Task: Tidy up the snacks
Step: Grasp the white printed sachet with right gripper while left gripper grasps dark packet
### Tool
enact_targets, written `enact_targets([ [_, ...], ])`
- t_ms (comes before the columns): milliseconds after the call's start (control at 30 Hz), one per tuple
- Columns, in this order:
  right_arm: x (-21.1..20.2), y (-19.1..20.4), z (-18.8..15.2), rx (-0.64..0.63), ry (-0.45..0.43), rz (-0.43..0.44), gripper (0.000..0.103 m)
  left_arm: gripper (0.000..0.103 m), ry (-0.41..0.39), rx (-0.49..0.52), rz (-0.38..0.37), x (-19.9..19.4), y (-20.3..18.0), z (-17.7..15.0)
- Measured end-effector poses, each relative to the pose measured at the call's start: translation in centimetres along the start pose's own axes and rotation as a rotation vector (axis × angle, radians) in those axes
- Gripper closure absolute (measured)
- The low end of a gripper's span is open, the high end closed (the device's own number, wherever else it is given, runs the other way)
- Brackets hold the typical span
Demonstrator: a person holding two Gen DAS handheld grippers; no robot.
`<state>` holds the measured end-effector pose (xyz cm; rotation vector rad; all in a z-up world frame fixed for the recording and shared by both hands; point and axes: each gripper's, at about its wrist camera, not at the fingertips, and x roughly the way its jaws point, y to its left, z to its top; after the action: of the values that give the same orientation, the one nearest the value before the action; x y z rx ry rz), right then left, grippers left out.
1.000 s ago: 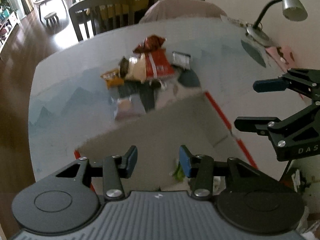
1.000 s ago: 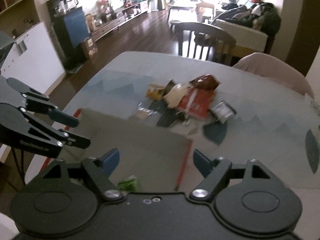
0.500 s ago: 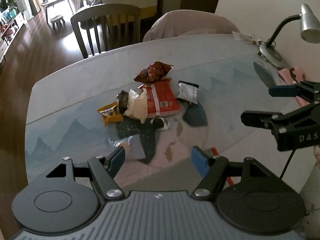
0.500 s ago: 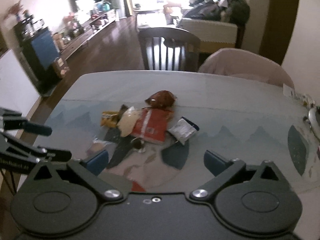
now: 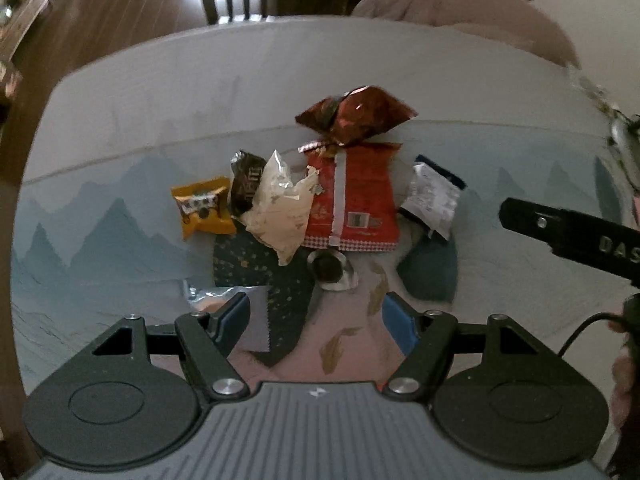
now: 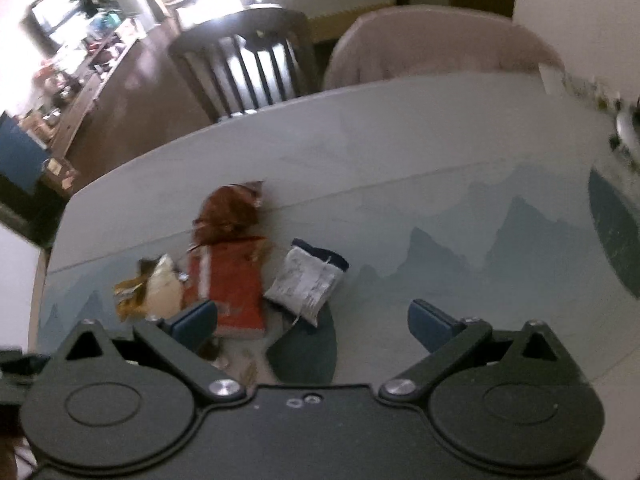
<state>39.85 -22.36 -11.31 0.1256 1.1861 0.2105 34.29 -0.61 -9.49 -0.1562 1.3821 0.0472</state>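
1. On the table (image 5: 120, 92), the snacks lie clustered: red packet (image 5: 352, 200), brown foil bag (image 5: 356, 116) at its far end, cream pouch (image 5: 280, 208), yellow packet (image 5: 202, 208), silver sachet (image 5: 432, 200).
2. My left gripper (image 5: 316, 320) hangs over the near edge of the cluster, jaws apart, nothing between them.
3. My right gripper (image 6: 312, 320) is spread wide and empty, silver sachet (image 6: 306, 284) just beyond it.
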Motion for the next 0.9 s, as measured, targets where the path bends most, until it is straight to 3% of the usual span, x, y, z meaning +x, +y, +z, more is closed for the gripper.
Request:
enact_targets([
  [167, 4.6, -0.1, 1.2, 0.039, 0.055, -0.031, 0.004, 0.030, 0.108, -0.060, -0.003, 3.3, -0.2, 2.7],
  [600, 11.7, -0.9, 3.3, 0.133, 0.148, -0.066, 0.019, 0.031, 0.212, -0.169, 0.005, 9.6, -0.1, 6.1],
  [900, 12.5, 1.2, 2.9, 0.018, 0.148, -0.092, 0.030, 0.036, 0.260, -0.171, 0.010, 12.0, 0.1, 6.6],
])
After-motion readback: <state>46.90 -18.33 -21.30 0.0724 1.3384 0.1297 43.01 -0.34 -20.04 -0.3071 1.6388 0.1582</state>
